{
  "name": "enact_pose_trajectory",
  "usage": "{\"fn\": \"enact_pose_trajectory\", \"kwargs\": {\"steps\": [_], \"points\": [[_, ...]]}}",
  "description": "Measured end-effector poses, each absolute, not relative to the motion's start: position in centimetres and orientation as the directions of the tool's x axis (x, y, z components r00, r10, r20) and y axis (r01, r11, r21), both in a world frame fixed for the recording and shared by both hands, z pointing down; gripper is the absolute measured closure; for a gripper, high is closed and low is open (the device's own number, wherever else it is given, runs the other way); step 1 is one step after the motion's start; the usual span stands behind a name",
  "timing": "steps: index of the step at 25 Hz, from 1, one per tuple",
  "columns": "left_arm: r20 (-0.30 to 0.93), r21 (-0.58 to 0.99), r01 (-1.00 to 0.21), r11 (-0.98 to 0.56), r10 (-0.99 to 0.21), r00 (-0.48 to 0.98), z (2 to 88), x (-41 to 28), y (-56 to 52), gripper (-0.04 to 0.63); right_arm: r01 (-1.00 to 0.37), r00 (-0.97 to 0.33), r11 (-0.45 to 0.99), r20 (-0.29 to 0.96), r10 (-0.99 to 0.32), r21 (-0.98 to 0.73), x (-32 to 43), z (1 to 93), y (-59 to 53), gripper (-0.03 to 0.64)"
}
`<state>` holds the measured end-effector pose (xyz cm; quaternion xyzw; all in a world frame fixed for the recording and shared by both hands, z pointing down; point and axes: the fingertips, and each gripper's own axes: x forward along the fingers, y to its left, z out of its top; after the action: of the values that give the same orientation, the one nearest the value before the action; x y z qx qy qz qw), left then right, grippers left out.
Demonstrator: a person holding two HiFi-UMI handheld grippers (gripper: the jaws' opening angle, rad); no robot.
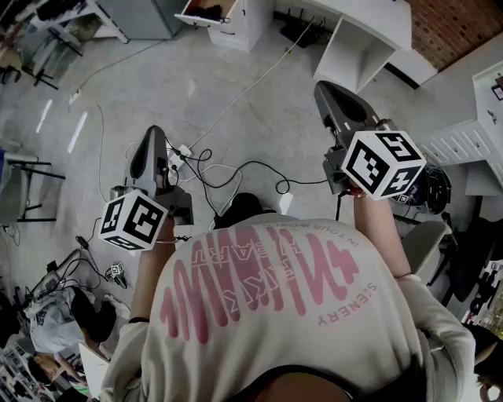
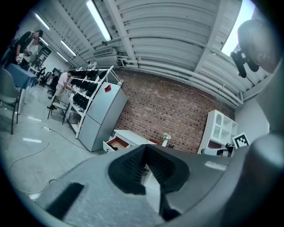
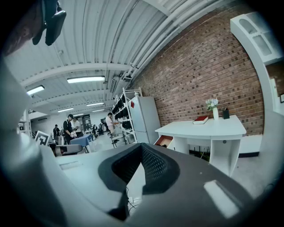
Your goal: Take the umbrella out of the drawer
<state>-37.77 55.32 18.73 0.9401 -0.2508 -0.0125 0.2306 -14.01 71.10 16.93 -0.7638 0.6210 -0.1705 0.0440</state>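
An open drawer [image 1: 206, 12] sticks out of a white cabinet at the far side of the room, with something dark lying in it; too small to tell whether it is the umbrella. The same drawer [image 2: 116, 143] shows a reddish inside in the left gripper view, and the drawer [image 3: 165, 141] is seen beside the desk in the right gripper view. My left gripper [image 1: 155, 135] [image 2: 145, 149] is held level, shut and empty. My right gripper [image 1: 327, 89] [image 3: 142, 149] tilts slightly down, also shut with nothing in it. Both are far from the drawer.
A white desk [image 3: 208, 129] carries a red book [image 3: 200, 119] and a vase of flowers [image 3: 214, 109]. A grey fridge [image 2: 104, 116] stands left of the cabinet. Cables [image 1: 224, 169] trail over the floor ahead. A white shelf unit [image 2: 217, 129] stands to the right. People work at the far racks.
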Motion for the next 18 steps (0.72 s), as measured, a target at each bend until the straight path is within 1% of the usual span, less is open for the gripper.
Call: {"fn": "enact_pose_trajectory", "kwargs": {"steps": [5,10,12,18], "points": [[0.085,0.429,-0.453,-0.782,-0.464,0.882,18.4,-37.2,55.7,0.591,-0.934,0.167,-0.223,0.211,-0.963,-0.278,-14.1,17.5,71.5,0.606],[0.081,0.441,-0.436,-0.785,-0.449,0.89,18.4,-36.7,56.8,0.592,-0.947,0.121,-0.167,0.18,-0.976,-0.273,-15.3,17.4,72.1,0.606],[0.086,0.437,-0.432,-0.789,-0.442,0.893,18.6,-36.6,57.0,0.591,-0.942,0.122,-0.17,0.177,-0.977,-0.29,-15.3,17.6,72.2,0.606],[0.114,0.436,-0.466,-0.77,-0.467,0.877,19.6,-37.0,55.9,0.591,-0.91,0.115,-0.193,0.225,-0.968,-0.366,-14.2,19.7,72.4,0.605]]}}
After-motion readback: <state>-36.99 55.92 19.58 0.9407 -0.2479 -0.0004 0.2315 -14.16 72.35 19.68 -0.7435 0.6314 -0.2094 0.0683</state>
